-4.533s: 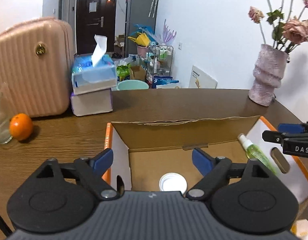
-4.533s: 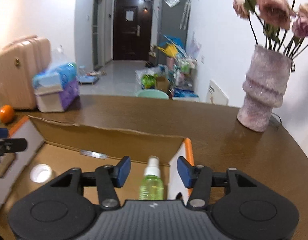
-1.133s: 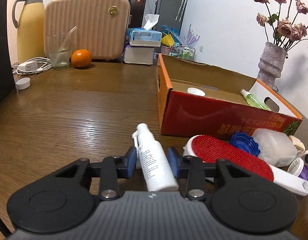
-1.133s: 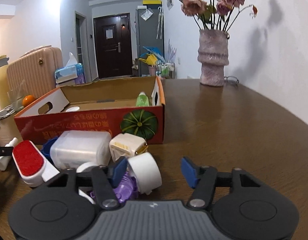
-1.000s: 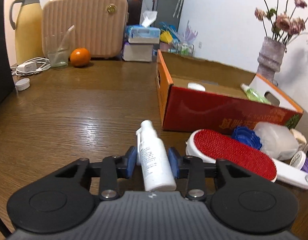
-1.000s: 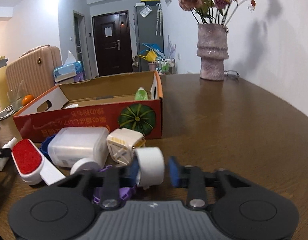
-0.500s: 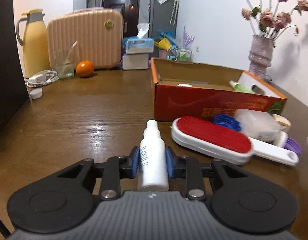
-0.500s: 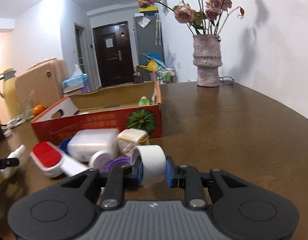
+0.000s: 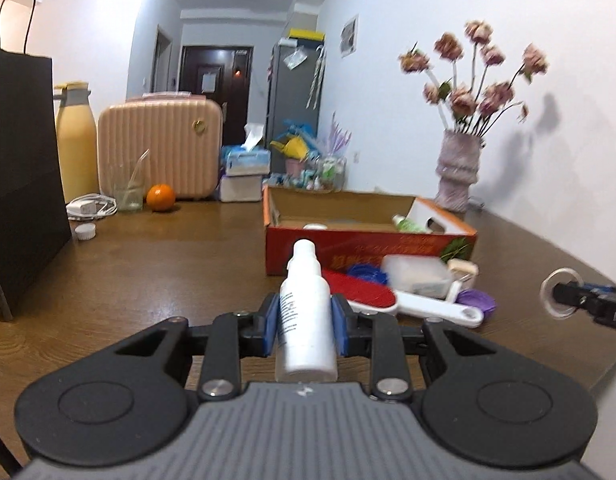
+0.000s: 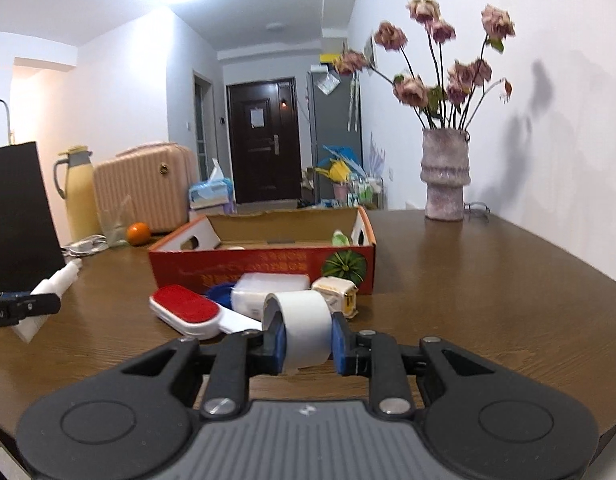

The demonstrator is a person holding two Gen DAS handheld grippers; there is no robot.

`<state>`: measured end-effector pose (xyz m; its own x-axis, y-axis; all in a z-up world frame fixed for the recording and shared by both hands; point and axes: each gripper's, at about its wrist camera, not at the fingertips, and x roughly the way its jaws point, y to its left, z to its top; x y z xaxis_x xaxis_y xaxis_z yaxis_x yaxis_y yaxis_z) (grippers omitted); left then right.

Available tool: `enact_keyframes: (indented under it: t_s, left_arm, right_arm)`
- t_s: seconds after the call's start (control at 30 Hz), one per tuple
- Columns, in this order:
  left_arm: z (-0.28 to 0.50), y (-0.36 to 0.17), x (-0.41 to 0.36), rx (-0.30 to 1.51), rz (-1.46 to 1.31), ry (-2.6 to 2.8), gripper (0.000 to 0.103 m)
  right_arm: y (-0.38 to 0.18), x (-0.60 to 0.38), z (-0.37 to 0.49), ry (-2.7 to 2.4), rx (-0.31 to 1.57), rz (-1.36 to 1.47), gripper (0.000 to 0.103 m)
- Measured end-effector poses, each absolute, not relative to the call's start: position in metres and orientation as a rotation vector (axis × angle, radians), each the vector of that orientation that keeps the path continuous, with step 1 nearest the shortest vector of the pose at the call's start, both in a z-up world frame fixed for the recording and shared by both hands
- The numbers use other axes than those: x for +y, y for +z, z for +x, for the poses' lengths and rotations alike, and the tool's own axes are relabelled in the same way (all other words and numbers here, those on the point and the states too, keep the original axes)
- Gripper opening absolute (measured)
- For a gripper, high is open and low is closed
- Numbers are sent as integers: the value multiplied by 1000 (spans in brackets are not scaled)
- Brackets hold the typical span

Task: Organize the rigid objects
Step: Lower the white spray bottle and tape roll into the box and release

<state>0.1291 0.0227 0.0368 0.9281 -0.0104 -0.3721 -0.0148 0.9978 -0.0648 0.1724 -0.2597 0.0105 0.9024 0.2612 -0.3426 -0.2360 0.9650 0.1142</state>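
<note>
**Carrying two items toward the box: both grippers loaded**

Holding a white spray bottle (image 9: 305, 312), the left gripper (image 9: 305, 326) is gripping it across the body between both blue pads, nozzle pointing forward and away from the camera. The right gripper (image 10: 306, 334) is clamping a white tape roll (image 10: 301, 326) across its width. Both items are riding clear above the wooden table (image 10: 488, 300), short of the red cardboard box (image 10: 263, 266).

Step in hand, as judged: transport of picked items to the box. The next move is calling for each gripper to travel forward over the near wall of the box, lower inside, and spread its jaws. The two will be converging on one opening, so spacing between them is needing attention.

Count inside the box: one green spray bottle (image 9: 404, 224) lying at the right end and one white lid (image 9: 314, 226) toward the left. More may be lying hidden behind the near wall.

Count waiting just in front of the box: one red lint brush (image 10: 185, 310) with white handle, one blue cap (image 10: 219, 292), one translucent plastic container (image 10: 269, 286), one cream square block (image 10: 336, 290), one purple item (image 9: 476, 302) partly hidden.

Count beyond: one vase of dried flowers (image 10: 446, 174), one orange (image 9: 160, 197), one pink suitcase (image 9: 159, 152), one yellow thermos (image 9: 73, 140), one black paper bag (image 9: 17, 184).
</note>
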Motion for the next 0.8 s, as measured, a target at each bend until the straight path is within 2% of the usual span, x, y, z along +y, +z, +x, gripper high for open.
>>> enact_keyframes:
  t_s: [0.2,0.43,0.8]
  left_arm:
    - [126,41,25,371,-93,-14,28]
    - [167,54,33,365,-114,-27,28]
    - [348,76,47,475,-68,-50,28]
  right_arm:
    - [12,-258,156,270,360,67,22]
    - [13,-251,180,288,367,46,22]
    - [48,-238,317,366,368,23,22]
